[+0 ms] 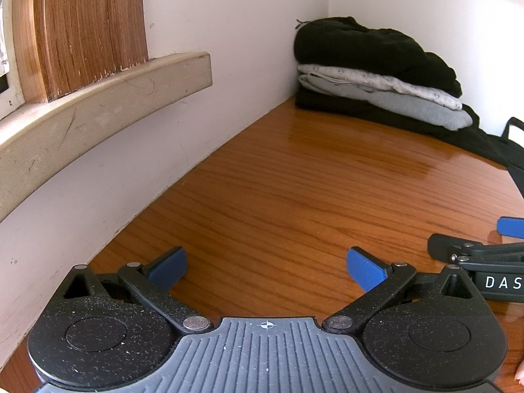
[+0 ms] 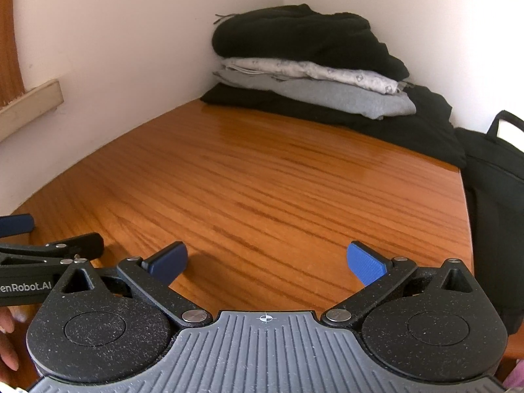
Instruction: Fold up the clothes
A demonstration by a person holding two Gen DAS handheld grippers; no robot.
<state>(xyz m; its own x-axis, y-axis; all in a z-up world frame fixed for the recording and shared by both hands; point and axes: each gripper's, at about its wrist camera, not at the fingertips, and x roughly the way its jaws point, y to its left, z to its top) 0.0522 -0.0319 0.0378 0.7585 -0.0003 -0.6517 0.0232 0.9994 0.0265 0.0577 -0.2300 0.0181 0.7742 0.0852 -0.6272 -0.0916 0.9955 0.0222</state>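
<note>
Both black blue-padded tools, left tool (image 1: 267, 270) and right tool (image 2: 267, 263), gape wide and empty over the glossy wooden tabletop (image 2: 262, 180); a stack of folded black and grey clothes (image 2: 308, 75) fills the far corner

Glossy varnished wood with dark grain on the table (image 2: 262, 177), catching window glare. Matt painted plaster on the wall (image 1: 209, 16), scuffed low down. Fuzzy black fleece on the top garment (image 2: 294, 32); thin printed pale cotton (image 2: 311, 68) under it; soft grey jersey knit (image 2: 344, 98) below; flat black cloth (image 2: 409, 127) at the bottom. Speckled matt black plastic on the left gripper (image 1: 267, 267) and right gripper (image 2: 267, 262), with textured blue pads (image 2: 365, 262) and bright metal rivets. Matt black woven fabric on the bag (image 2: 494, 177). Worn, chipped wood veneer on the window frame (image 1: 88, 29).
</note>
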